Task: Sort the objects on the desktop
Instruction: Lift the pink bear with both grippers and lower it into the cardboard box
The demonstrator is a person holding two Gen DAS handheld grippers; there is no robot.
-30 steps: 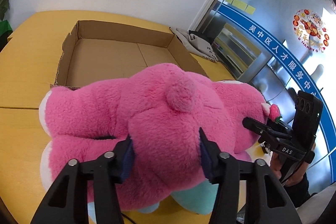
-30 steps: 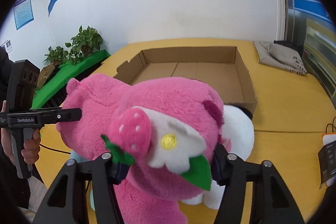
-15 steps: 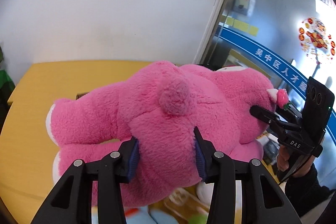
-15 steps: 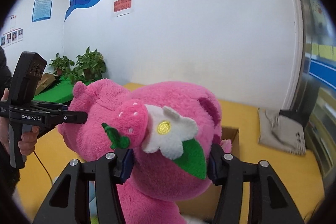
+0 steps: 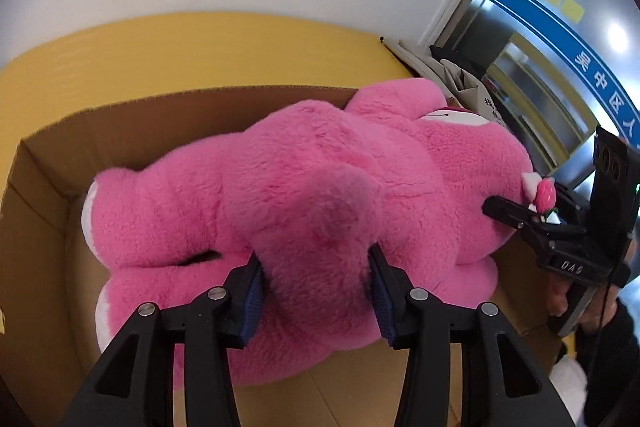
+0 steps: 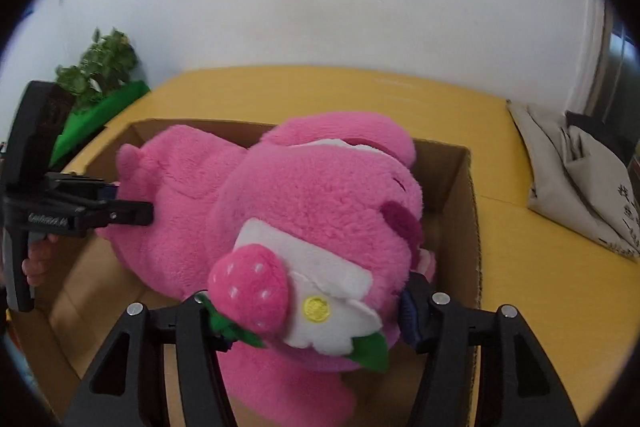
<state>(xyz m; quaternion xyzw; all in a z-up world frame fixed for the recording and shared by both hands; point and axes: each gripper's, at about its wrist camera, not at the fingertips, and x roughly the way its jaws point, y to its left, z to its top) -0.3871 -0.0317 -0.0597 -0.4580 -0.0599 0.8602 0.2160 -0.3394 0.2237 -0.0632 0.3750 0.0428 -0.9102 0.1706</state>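
Observation:
A big pink plush bear hangs inside the open cardboard box, held from both ends. My left gripper is shut on its rump below the round tail. My right gripper is shut on its head, by the strawberry and white flower on its ear. Each gripper shows in the other's view: the right one at the bear's head, the left one at its rear. The box floor under the bear is mostly hidden.
The box sits on a yellow table. A grey cloth bag lies on the table to the right of the box. Green plants stand at the far left. A white wall runs behind, with glass doors at right.
Both grippers carried the bear up off the table, forward over the box, then down into it. The box walls now surround the bear.

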